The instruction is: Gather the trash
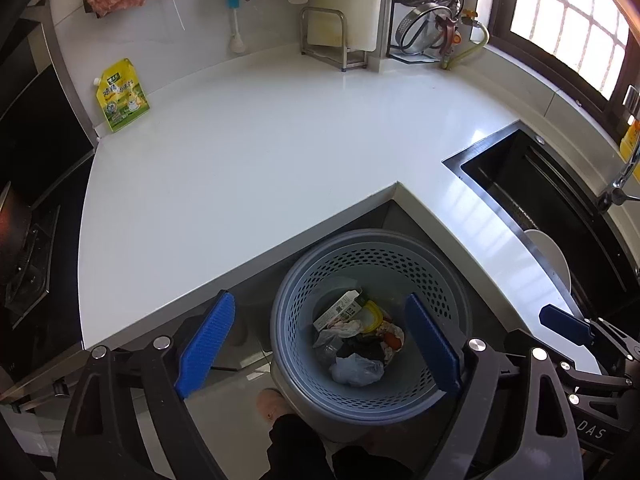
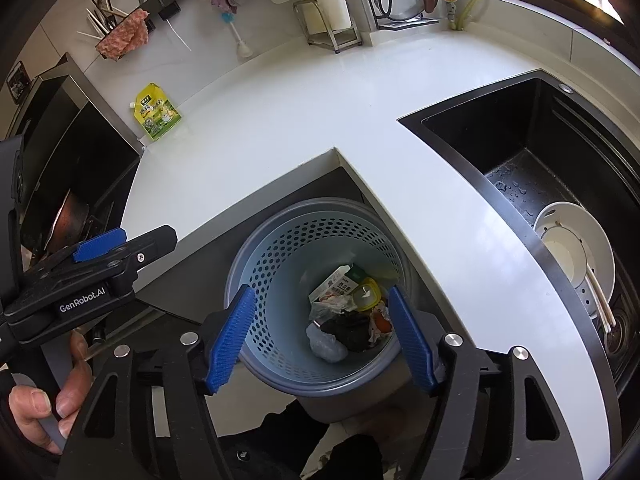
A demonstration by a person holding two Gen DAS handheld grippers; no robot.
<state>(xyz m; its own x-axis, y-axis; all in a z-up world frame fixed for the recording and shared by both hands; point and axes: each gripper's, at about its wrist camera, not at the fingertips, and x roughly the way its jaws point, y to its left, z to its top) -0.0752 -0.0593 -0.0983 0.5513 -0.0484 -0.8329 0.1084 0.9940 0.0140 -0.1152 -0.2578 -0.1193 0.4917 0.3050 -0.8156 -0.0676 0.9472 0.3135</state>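
Both grippers are seen hovering above the trash bin, nothing gripped in either one; the left gripper [image 1: 320, 344] is spread wide, its ribbed blue pads [image 1: 206, 344] standing clear on both sides of the bin opening with only air between them; the right gripper [image 2: 320, 336] is spread just as wide, pads [image 2: 230, 338] at roughly 9 and 3 o'clock of the bin mouth, no contact that can be made out.

The trash bin [image 1: 304, 280] is found on the floor, tucked into the inner corner of the L-shaped countertop [image 1: 240, 160]; it's a round grey plastic bucket with a paler perforated liner, holes punched in neat rows all around the wall. The trash [image 1: 356, 336] is already piled at the bottom: a small printed carton toward 11 o'clock, a yellow-rimmed lid just beside it, crumpled clear plastic, something dark and wadded, a pale scrunched bag at 6 o'clock.

The counter is smooth, glossy white; a yellow-green spouted pouch [image 1: 122, 96] is left standing at about 10 o'clock against the wall, well apart from the bin. A matte black sink [image 2: 520, 152] is sunk into the counter at 2 o'clock, droplets on its floor, a white bowl [image 2: 576, 256] with chopsticks inside it.
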